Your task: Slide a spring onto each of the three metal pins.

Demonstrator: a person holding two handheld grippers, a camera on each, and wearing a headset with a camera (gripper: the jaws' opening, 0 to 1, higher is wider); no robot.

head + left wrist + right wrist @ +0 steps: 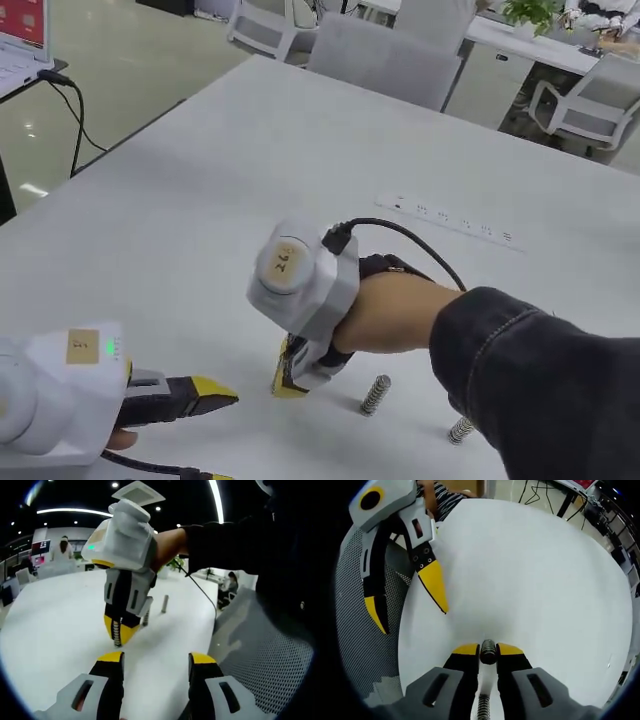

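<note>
Just above the white tabletop (200,200), the right gripper (488,650) pinches a light, springy coiled metal spring (117,631) by its upper coils, likely slippery, while the left gripper (156,661) gapes empty.

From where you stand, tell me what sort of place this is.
Probably an open-plan office: a long white worktable with a power strip on it, office chairs at neighbouring desks, a laptop on a side desk, and a potted plant behind.
</note>
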